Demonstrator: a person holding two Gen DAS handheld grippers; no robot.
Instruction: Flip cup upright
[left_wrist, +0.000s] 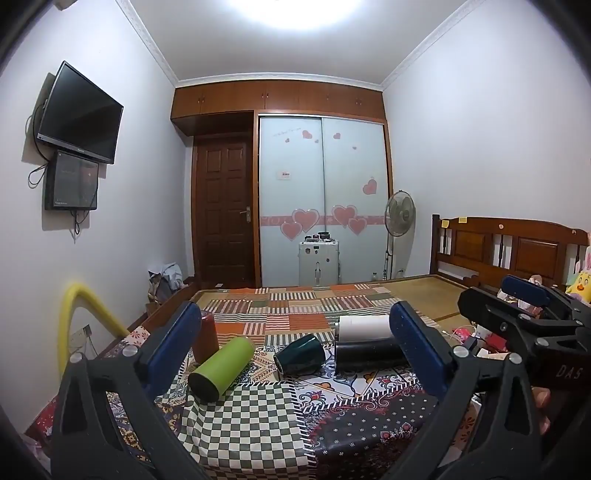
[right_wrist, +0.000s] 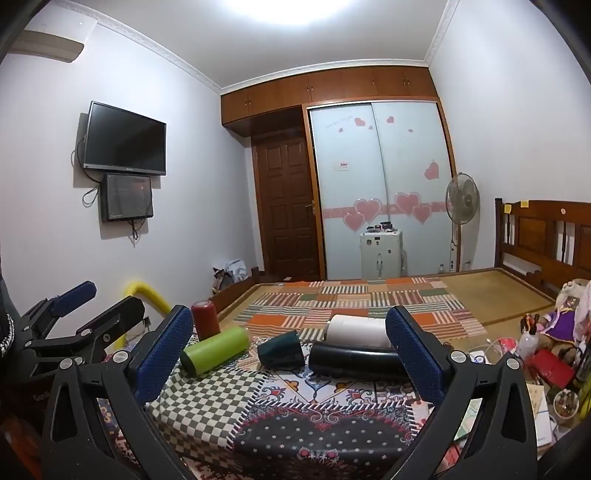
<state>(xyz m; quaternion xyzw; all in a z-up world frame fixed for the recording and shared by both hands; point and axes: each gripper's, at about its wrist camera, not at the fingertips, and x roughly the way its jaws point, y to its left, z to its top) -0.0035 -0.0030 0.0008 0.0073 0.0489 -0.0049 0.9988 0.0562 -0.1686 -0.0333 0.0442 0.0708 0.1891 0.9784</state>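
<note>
Several cups lie on the patterned cloth. A green cup lies on its side at the left. A dark teal cup lies on its side in the middle. A black cup and a white cup lie on their sides at the right. A red cup stands upright at the far left. My left gripper is open and empty, short of the cups. My right gripper is open and empty beside it.
The cloth covers a table in front of a bed with a patchwork blanket. A yellow padded rail rises at the left. Clutter and a red box sit at the right. A fan and a wardrobe stand behind.
</note>
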